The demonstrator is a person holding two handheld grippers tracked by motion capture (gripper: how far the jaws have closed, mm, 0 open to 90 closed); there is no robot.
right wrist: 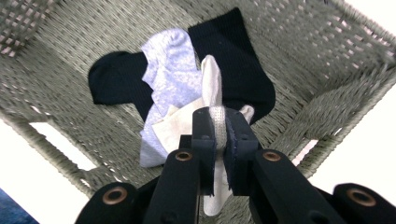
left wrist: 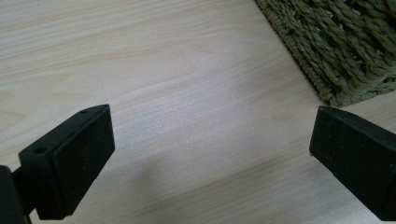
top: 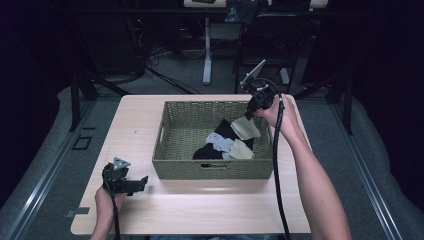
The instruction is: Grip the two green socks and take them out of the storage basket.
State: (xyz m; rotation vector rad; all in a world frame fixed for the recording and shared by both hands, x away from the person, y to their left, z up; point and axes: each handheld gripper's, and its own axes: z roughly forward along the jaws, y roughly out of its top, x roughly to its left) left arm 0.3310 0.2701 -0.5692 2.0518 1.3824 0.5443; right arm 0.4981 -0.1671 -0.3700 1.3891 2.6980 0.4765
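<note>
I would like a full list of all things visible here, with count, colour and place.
basket: one, green-grey woven, middle of the table.
black socks: at least two pieces, black, on the basket floor.
grey sock: one, light grey, lying over the black socks.
cream sock: one held by the right claw above the basket; another cream piece lies inside.
table: one, light wood.
left claw: open, above bare table left of the basket.
right claw: shut on the cream sock.
</note>
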